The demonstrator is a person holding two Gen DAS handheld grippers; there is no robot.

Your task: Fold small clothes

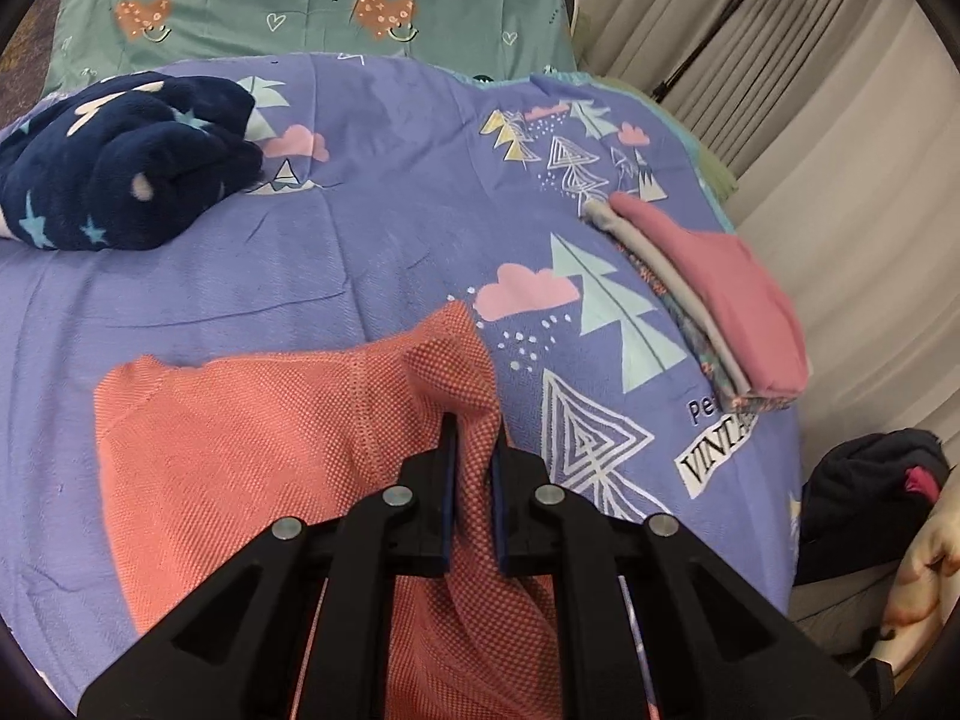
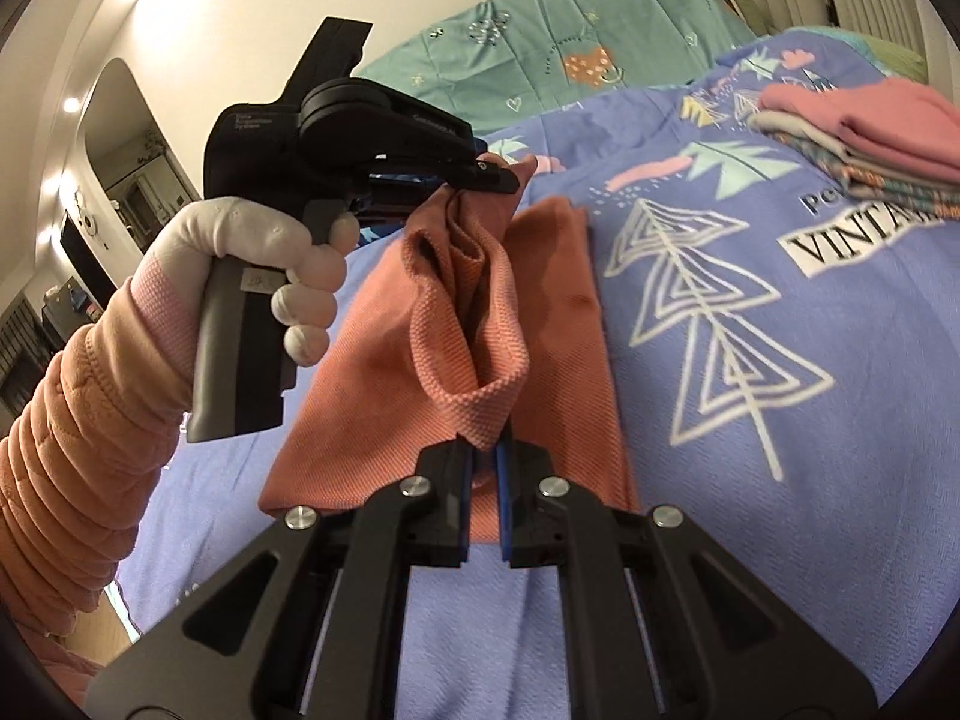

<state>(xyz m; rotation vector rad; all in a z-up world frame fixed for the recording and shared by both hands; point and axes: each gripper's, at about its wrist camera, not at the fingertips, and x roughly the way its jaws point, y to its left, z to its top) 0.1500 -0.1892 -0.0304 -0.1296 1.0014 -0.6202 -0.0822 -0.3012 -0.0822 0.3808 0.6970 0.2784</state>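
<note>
An orange knitted garment point(image 1: 240, 456) lies on the purple printed blanket point(image 1: 372, 228). My left gripper point(image 1: 474, 438) is shut on a raised fold of its edge. In the right wrist view the same orange garment point(image 2: 372, 372) hangs lifted between both grippers. My right gripper point(image 2: 486, 450) is shut on one bunched corner. The left gripper point(image 2: 498, 177) pinches the other corner higher up, held by a gloved hand.
A stack of folded clothes point(image 1: 738, 306) with a pink one on top sits at the blanket's right edge, also in the right wrist view point(image 2: 864, 132). A navy starry fleece point(image 1: 120, 162) lies far left. A teal sheet point(image 1: 312, 0) lies beyond. Curtains point(image 1: 840, 120) hang at right.
</note>
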